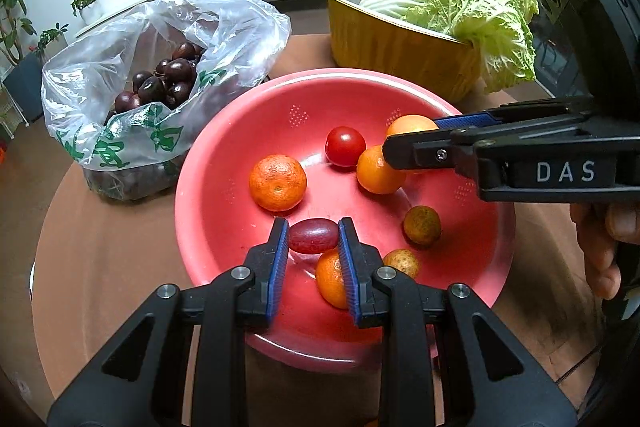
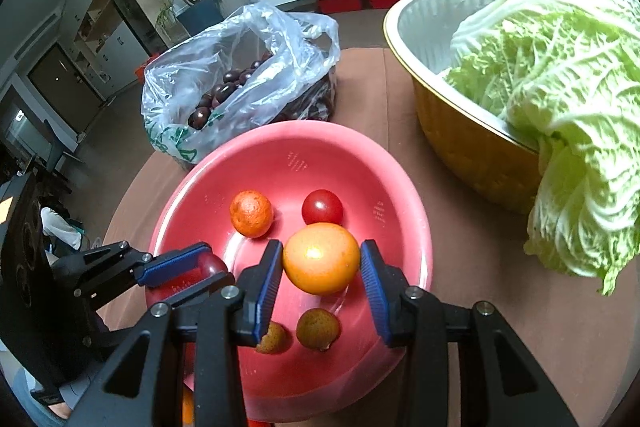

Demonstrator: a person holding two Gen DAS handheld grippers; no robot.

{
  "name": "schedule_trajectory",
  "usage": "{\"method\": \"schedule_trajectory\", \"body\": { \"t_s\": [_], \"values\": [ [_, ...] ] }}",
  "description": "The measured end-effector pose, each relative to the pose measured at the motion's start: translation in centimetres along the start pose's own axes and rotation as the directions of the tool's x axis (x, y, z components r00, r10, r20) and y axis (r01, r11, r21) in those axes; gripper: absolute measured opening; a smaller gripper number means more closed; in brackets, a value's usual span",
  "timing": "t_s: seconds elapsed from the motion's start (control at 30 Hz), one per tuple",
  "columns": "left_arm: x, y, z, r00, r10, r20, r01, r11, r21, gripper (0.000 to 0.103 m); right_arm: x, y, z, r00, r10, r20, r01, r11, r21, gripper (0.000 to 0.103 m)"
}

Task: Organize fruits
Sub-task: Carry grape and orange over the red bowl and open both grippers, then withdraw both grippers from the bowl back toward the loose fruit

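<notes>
A red bowl (image 1: 240,131) (image 2: 392,187) on the round brown table holds a rough mandarin (image 1: 277,182) (image 2: 251,213), a red tomato (image 1: 345,146) (image 2: 322,207), smooth oranges (image 1: 376,171) (image 2: 321,258) and two small brownish fruits (image 1: 421,225) (image 2: 318,329). My left gripper (image 1: 313,237) (image 2: 192,273) is shut on a red grape (image 1: 313,235) just above the bowl's near side. My right gripper (image 2: 322,267) (image 1: 412,137) is open, its pads either side of a smooth orange with small gaps.
A clear plastic bag (image 1: 168,75) (image 2: 240,79) of dark grapes stands left of the bowl. A gold basin (image 1: 392,39) (image 2: 460,131) holding a napa cabbage (image 1: 472,11) (image 2: 560,99) stands at the right. The table edge curves close on the left.
</notes>
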State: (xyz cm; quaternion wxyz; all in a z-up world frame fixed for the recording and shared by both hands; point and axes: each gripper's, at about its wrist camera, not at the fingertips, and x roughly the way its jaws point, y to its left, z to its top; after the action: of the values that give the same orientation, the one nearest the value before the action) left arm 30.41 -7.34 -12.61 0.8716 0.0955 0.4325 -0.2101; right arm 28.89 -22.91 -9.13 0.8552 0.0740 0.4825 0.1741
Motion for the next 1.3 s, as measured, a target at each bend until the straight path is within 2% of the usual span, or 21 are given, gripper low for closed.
{"method": "schedule_trajectory", "body": {
  "t_s": [0.37,0.6,0.63,0.73,0.77,1.03,1.1,1.17,1.3],
  "values": [
    [0.1,-0.1,0.1,1.0,0.008,0.0,-0.008,1.0,0.002,0.024,0.0,0.2,0.2,1.0,-0.007,0.0,0.007,1.0,0.012,0.044],
    [0.1,-0.1,0.1,1.0,0.007,-0.005,-0.007,1.0,0.006,0.027,-2.3,0.5,0.2,0.999,-0.002,0.051,0.001,1.0,0.012,0.044],
    [0.0,-0.1,0.1,1.0,0.007,-0.005,-0.007,1.0,0.005,0.031,-2.7,0.5,0.2,0.998,-0.001,0.058,0.0,1.0,0.011,0.044],
    [-0.5,-0.2,0.1,1.0,0.007,0.019,-0.007,1.0,-0.002,0.068,-4.4,0.7,0.1,0.996,0.001,0.09,-0.002,1.0,0.004,0.044],
    [-0.9,-0.1,0.1,0.999,0.012,0.033,-0.011,1.0,-0.008,0.073,-5.1,0.7,-0.1,0.995,0.003,0.102,-0.003,1.0,0.002,0.044],
    [-3.5,0.3,-0.5,0.998,0.015,0.058,-0.013,0.999,-0.037,0.073,-10.8,0.7,-3.3,0.98,0.028,0.198,-0.033,0.999,0.021,0.045],
    [-5.1,0.4,-1.1,0.997,0.015,0.079,-0.011,0.999,-0.05,0.073,-11.9,0.9,-5.0,0.976,0.031,0.216,-0.036,0.999,0.021,0.051],
    [-6.8,0.5,-2.1,0.995,0.014,0.102,-0.007,0.998,-0.07,0.08,-12.4,1.4,-7.1,0.976,0.029,0.218,-0.032,0.999,0.009,0.054],
    [-10.3,0.4,-5.8,0.992,0.017,0.124,-0.006,0.996,-0.085,0.081,-11.7,3.2,-12.1,0.984,0.015,0.177,-0.011,1.0,-0.022,0.056]
  ]
}}
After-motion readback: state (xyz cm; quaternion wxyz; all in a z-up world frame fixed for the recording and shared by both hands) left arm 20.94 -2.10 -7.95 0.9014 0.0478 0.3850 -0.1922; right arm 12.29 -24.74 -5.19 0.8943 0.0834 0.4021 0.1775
